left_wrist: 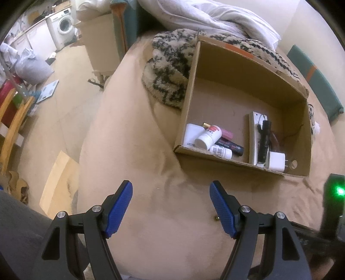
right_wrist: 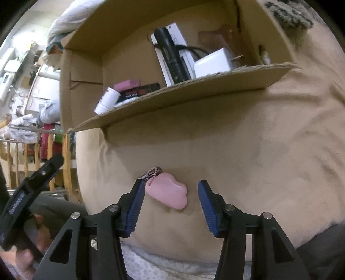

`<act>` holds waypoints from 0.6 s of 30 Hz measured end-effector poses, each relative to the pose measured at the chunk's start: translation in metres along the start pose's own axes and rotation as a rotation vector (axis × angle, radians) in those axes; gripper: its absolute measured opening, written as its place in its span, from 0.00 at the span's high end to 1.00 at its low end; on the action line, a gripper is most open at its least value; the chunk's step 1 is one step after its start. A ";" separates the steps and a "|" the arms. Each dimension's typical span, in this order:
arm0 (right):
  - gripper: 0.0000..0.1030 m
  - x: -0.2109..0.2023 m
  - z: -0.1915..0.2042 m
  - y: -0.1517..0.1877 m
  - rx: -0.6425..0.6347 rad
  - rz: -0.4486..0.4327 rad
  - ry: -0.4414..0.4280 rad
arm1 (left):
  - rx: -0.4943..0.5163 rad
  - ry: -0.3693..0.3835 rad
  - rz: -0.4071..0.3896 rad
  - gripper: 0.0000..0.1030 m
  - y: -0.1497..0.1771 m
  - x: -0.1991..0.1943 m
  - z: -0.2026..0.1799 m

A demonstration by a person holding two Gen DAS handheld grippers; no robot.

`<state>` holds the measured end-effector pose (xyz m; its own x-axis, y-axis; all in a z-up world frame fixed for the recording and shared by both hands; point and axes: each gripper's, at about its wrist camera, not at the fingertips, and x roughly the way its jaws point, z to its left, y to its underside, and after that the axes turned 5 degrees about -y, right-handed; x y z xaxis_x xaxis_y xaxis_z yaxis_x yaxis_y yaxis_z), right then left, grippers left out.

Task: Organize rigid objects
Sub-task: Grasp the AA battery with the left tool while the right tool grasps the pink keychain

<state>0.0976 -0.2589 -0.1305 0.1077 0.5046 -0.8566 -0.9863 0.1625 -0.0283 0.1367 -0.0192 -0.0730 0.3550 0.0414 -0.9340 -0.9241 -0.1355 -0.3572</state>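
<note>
A pink cloud-shaped charm (right_wrist: 168,191) with a bead chain (right_wrist: 152,172) lies on the tan bed cover. My right gripper (right_wrist: 170,182) straddles it, jaws open: the left finger (right_wrist: 134,204) sits against the charm's chained end, the right finger stays apart. An open cardboard box (left_wrist: 215,158) lies just beyond, holding white bottles (left_wrist: 208,136), a black tube (left_wrist: 230,146), a pink block (left_wrist: 227,134), a black flashlight (left_wrist: 264,140) and a white charger (left_wrist: 276,161). My left gripper (left_wrist: 171,185) hangs open over bare cover before the box, holding nothing.
A fluffy patterned throw (left_wrist: 170,71) and a white duvet (left_wrist: 215,19) lie behind the box. The bed's edge falls away to the left toward the floor, a wooden rack (left_wrist: 13,120) and a washing machine (left_wrist: 62,28). A hand (right_wrist: 41,234) holds the left gripper.
</note>
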 end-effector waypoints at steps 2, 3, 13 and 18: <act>0.47 0.005 0.011 -0.001 -0.047 0.007 0.033 | -0.007 0.012 0.000 0.31 -0.001 -0.001 0.000; 0.46 0.008 0.016 -0.001 -0.071 0.016 0.055 | -0.010 0.017 0.000 0.31 -0.002 -0.001 0.000; 0.45 0.050 0.037 0.009 -0.213 0.084 0.220 | -0.039 0.046 0.023 0.31 -0.001 -0.001 0.004; 0.50 0.036 0.044 0.015 -0.277 0.049 0.233 | -0.031 0.036 0.033 0.31 0.001 0.004 0.002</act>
<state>0.0917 -0.2013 -0.1388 0.0598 0.2941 -0.9539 -0.9894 -0.1091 -0.0957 0.1364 -0.0168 -0.0769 0.3292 0.0009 -0.9442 -0.9309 -0.1672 -0.3248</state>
